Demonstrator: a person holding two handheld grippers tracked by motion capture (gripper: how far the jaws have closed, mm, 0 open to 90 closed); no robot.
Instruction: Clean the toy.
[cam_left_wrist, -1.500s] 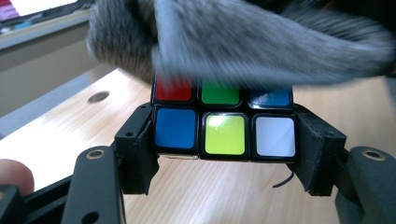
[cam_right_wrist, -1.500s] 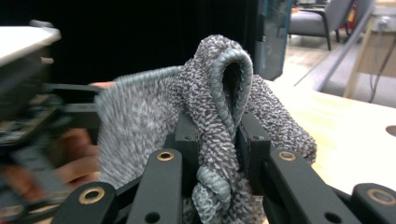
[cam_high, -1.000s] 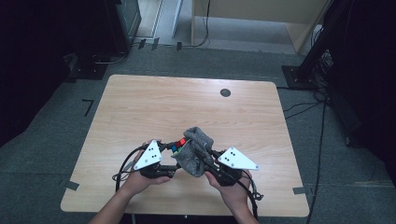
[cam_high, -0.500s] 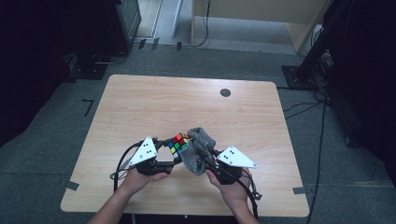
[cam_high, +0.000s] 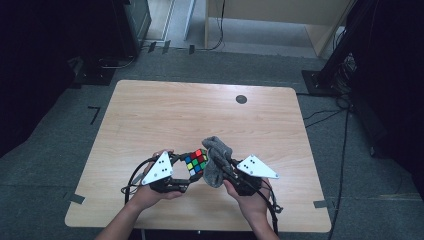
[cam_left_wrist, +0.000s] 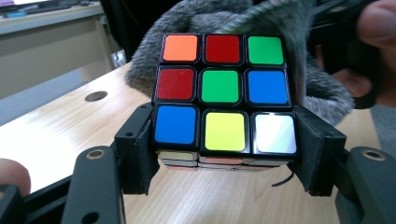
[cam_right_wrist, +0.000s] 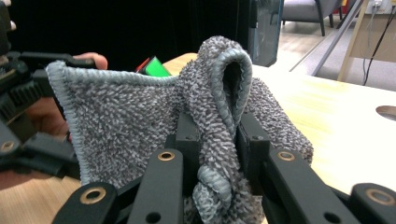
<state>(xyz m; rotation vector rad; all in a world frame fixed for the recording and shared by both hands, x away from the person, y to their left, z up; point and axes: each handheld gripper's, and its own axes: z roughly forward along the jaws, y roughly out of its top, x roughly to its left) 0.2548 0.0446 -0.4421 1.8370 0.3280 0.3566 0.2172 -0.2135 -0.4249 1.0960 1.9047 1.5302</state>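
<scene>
A scrambled colour cube (cam_high: 196, 161) (cam_left_wrist: 223, 99) is held just above the wooden table (cam_high: 165, 115) near its front edge, and my left gripper (cam_high: 186, 172) (cam_left_wrist: 224, 144) is shut on its lowest layer. Right beside the cube hangs a grey fluffy cloth (cam_high: 216, 160) (cam_right_wrist: 154, 126), bunched up, with my right gripper (cam_high: 226, 170) (cam_right_wrist: 217, 140) shut on a fold of it. The cloth touches the cube's far side in the left gripper view. A green corner of the cube (cam_right_wrist: 155, 68) peeks over the cloth's edge in the right gripper view.
A round cable hole (cam_high: 241, 99) sits in the table near its far edge. Dark equipment and cables stand on the floor around the table, and a pale wooden cabinet (cam_high: 270, 15) stands behind it. The table's far half is bare wood.
The cloth, which lay over the cube, has shifted off to the right, so the cube's coloured faces now show. Both hands stayed at the same spot.
</scene>
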